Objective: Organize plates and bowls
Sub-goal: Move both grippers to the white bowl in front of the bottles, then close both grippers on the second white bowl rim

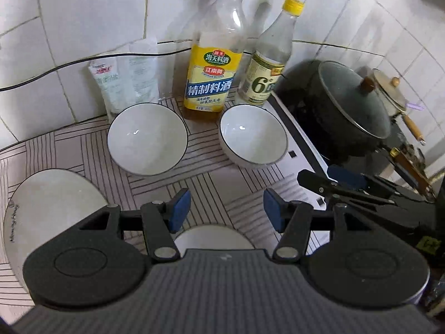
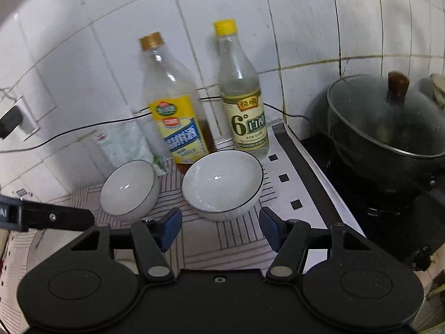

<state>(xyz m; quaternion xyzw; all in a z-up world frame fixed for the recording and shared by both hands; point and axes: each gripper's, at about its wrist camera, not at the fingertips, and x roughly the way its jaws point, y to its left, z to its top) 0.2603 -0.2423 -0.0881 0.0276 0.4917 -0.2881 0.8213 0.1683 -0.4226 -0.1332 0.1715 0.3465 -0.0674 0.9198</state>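
Left gripper (image 1: 226, 208): hanging part open, holding nothing.
Right gripper (image 2: 221, 228): gaping, empty, just before the right bowl (image 2: 222, 183).
Bowls: left bowl (image 1: 147, 137) sitting apart, both before the bottles (image 1: 214, 64).
Plate (image 1: 47, 197): lying left.

A home kitchen: tiled wall (image 2: 111, 55), stove pot (image 1: 353, 111), cooking-wine bottle (image 1: 214, 66).

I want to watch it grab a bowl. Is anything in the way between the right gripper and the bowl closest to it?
Nothing visible. The right gripper is open and empty, and only bare patterned mat lies between it and the nearer bowl. The bottles stand behind the bowl, not in front.
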